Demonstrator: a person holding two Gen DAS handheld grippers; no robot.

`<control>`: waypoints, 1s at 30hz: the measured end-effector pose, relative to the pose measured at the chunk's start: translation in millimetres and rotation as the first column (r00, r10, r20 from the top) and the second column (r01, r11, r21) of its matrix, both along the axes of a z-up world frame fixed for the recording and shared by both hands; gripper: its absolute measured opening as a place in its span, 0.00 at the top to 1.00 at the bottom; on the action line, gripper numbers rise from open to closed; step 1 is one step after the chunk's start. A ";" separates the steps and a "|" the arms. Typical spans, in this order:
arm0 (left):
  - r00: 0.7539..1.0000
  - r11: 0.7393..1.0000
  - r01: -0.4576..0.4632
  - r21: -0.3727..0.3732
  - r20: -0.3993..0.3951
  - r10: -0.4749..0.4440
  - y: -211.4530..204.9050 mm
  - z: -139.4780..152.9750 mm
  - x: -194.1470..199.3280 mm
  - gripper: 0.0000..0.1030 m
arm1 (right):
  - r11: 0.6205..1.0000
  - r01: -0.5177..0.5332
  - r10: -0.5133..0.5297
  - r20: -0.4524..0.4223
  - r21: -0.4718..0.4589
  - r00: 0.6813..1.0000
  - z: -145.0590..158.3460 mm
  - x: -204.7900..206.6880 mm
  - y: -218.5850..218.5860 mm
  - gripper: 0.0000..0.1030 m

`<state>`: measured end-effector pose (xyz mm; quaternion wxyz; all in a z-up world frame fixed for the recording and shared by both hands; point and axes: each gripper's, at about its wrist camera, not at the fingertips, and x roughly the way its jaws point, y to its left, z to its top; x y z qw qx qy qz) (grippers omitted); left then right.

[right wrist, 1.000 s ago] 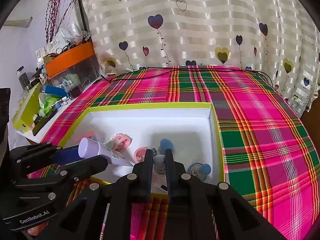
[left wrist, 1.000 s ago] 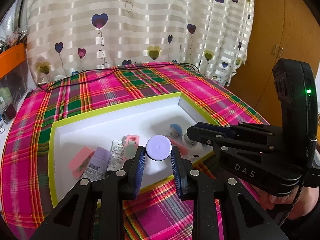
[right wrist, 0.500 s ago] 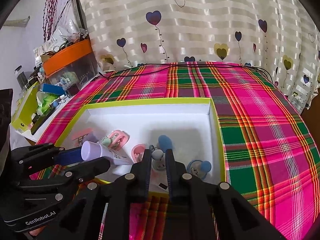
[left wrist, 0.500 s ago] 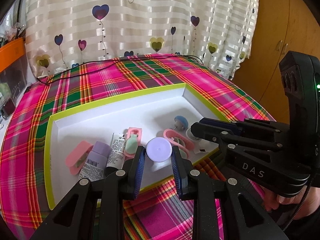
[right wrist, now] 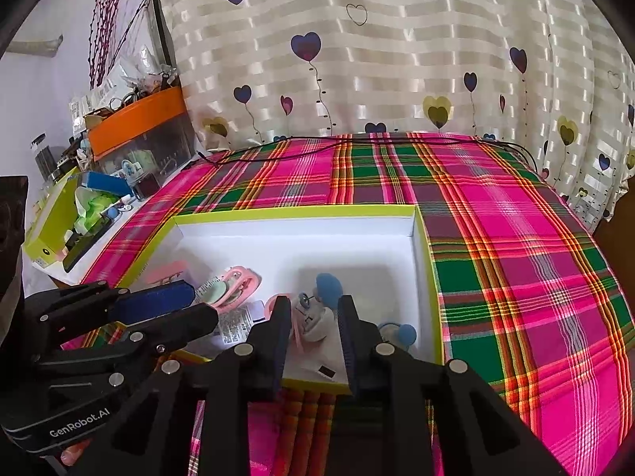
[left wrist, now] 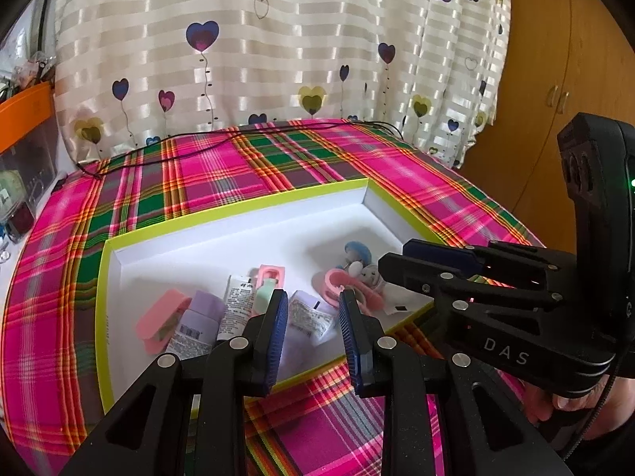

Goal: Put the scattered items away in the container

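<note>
A white box with a lime-green rim [left wrist: 238,206] [right wrist: 297,210] lies on the plaid cloth and holds several small items. My left gripper [left wrist: 313,317] [right wrist: 202,303] hovers over the box's near edge, open, with nothing between its pads. Below it, a lavender tube with a printed label [left wrist: 309,317] [right wrist: 232,323] lies on the box floor. My right gripper [right wrist: 313,321] [left wrist: 397,256] is over the box's near right corner and its jaws are opening. A small grey-white toy [right wrist: 313,319] [left wrist: 371,275] lies in the box between them, and the pads do not press on it.
In the box are also a pink clip [left wrist: 158,323], another lavender tube [left wrist: 200,311], a pink ring [left wrist: 337,281] and blue-capped pieces [right wrist: 401,333]. A black cable [right wrist: 357,142] crosses the far cloth. An orange-lidded bin [right wrist: 139,127] and clutter stand left; a wooden cabinet [left wrist: 555,79] is on the right.
The lavender-capped tube that stood between my left fingers now lies in the box. My right jaws have spread from shut and the grey toy has dropped between them.
</note>
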<state>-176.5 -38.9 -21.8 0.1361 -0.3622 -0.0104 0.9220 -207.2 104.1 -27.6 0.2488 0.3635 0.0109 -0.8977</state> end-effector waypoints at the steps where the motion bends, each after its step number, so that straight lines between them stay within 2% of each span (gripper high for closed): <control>1: 1.000 1.000 -0.001 0.002 -0.002 0.001 -0.3 0.5 0.2 0.73 | 1.000 0.002 -0.002 -0.002 -0.002 1.000 0.9 0.9 0.6 0.76; 12: 0.999 0.999 -0.031 0.011 -0.015 0.031 -5.3 8.9 7.0 0.73 | 1.000 0.011 -0.011 -0.023 -0.024 1.000 13.1 22.3 7.3 0.76; 30: 0.998 0.999 -0.048 0.001 -0.026 0.049 -2.8 21.4 50.6 0.73 | 0.999 -0.005 0.003 -0.036 -0.049 0.999 23.1 73.9 16.3 0.76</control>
